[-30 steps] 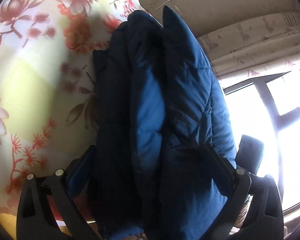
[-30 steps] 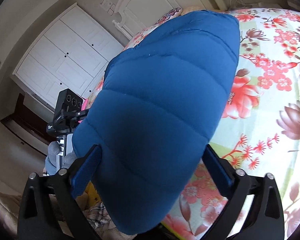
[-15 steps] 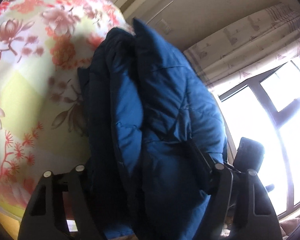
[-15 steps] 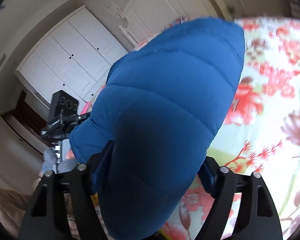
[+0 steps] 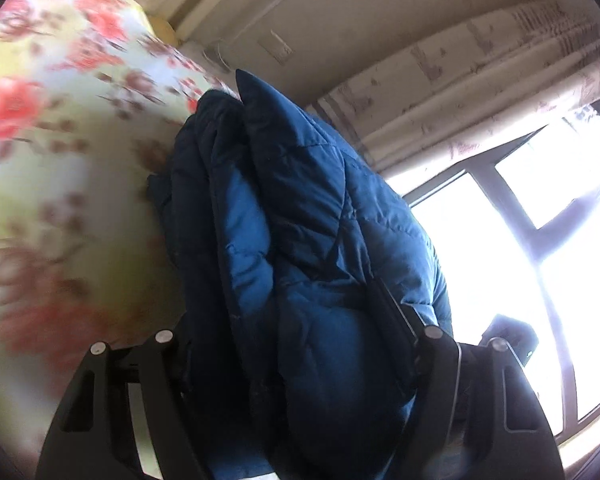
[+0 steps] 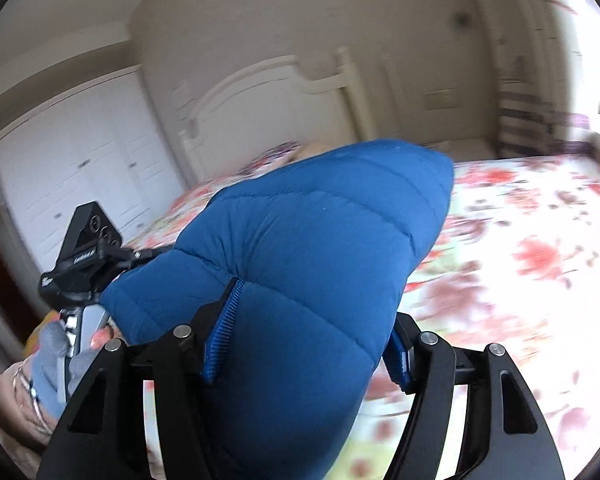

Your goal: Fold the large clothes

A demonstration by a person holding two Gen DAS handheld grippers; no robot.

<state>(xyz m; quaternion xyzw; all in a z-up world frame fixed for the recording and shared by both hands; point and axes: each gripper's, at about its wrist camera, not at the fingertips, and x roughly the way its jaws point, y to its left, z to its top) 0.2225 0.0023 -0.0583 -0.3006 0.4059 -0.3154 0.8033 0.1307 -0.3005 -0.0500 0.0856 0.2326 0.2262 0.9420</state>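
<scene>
A blue quilted puffer jacket (image 5: 308,264) is bunched in thick folds and fills the middle of the left wrist view. My left gripper (image 5: 292,344) is shut on its stacked layers and holds it above the floral bedspread (image 5: 60,160). In the right wrist view the jacket (image 6: 308,264) bulges between the fingers. My right gripper (image 6: 308,344) is shut on it, with a blue ribbed pad (image 6: 224,324) pressed into the fabric. The other gripper (image 6: 84,252) shows at the left, held by a gloved hand.
The bed with the floral bedspread (image 6: 532,264) lies below and to the right. A white headboard (image 6: 268,92) and white wardrobe doors (image 6: 72,176) stand behind. A bright window (image 5: 540,248) and patterned curtains (image 5: 480,80) are on the right in the left wrist view.
Both grippers have closed tighter on the jacket and lifted it, tilting upward. More of the wall, headboard and window shows and the bedspread has dropped lower in view.
</scene>
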